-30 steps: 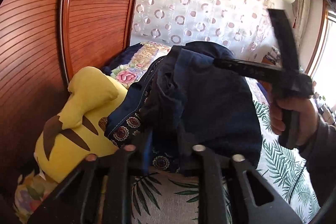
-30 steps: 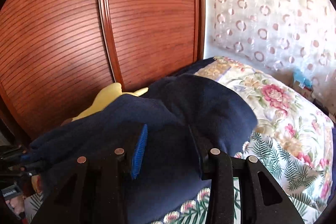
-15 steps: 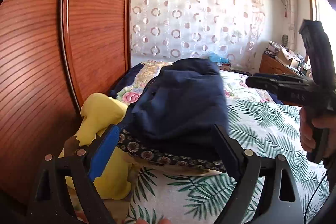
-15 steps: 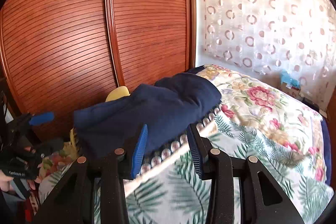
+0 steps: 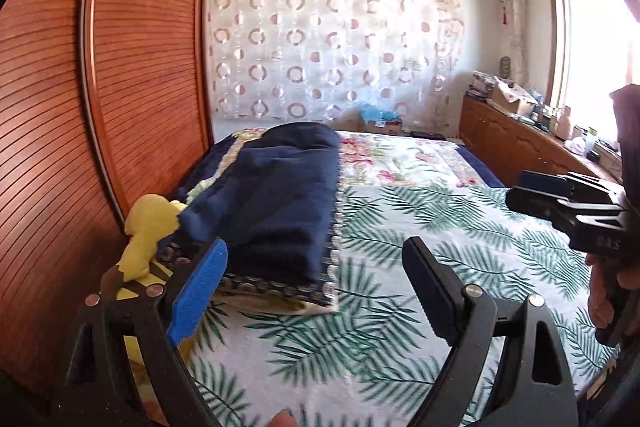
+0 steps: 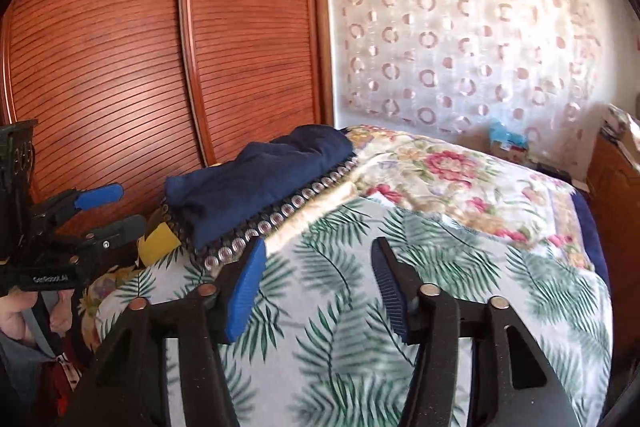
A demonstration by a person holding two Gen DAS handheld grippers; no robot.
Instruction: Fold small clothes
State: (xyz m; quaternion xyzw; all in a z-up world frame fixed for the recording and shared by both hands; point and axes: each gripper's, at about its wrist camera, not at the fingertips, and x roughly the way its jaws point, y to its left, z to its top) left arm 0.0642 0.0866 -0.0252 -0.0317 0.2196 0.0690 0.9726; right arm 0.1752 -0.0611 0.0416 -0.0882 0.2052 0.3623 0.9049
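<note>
A folded navy garment (image 5: 272, 199) lies on a patterned cushion at the left side of the bed, next to the wardrobe; it also shows in the right wrist view (image 6: 256, 179). My left gripper (image 5: 316, 279) is open and empty, pulled back in front of the garment. My right gripper (image 6: 316, 279) is open and empty over the leaf-print sheet, apart from the garment. Each gripper shows in the other's view: the right one (image 5: 560, 203) at the right edge, the left one (image 6: 80, 211) at the left edge.
A yellow plush toy (image 5: 148, 239) sits between cushion and wooden wardrobe doors (image 5: 100, 107). The bed (image 5: 440, 247) has a leaf-print sheet and a floral quilt (image 6: 460, 179). A wooden cabinet with clutter (image 5: 520, 131) stands at the right under a window.
Both grippers let go of the navy garment, opened and drew back from it. The garment now lies folded on the cushion.
</note>
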